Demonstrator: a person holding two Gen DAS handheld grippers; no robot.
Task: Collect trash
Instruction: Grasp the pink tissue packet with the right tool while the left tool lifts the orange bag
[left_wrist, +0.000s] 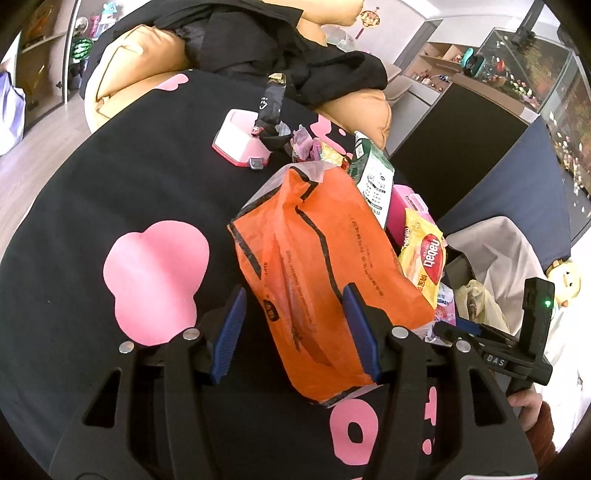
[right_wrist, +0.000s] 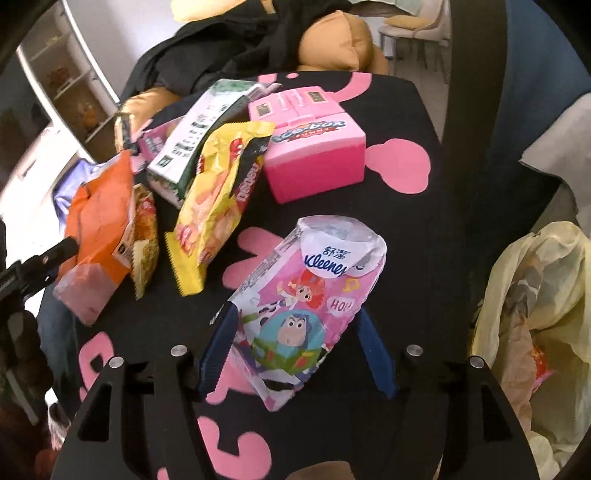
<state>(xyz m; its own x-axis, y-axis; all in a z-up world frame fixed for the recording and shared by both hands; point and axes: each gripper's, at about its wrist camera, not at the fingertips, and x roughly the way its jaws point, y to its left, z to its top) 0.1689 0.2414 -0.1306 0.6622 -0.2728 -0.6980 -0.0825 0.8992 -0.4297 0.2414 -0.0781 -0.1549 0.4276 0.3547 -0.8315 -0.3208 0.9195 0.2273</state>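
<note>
Right gripper spread wide around the pink Kleenex pack, pads not pressing. Left gripper half-open around the orange wrapper; grip unclear.

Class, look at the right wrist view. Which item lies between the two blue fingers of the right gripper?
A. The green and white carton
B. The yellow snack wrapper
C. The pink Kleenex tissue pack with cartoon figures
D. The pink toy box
C. The Kleenex tissue pack lies between the fingers of the right gripper, while the yellow snack wrapper lies farther off on the black cloth.
</note>
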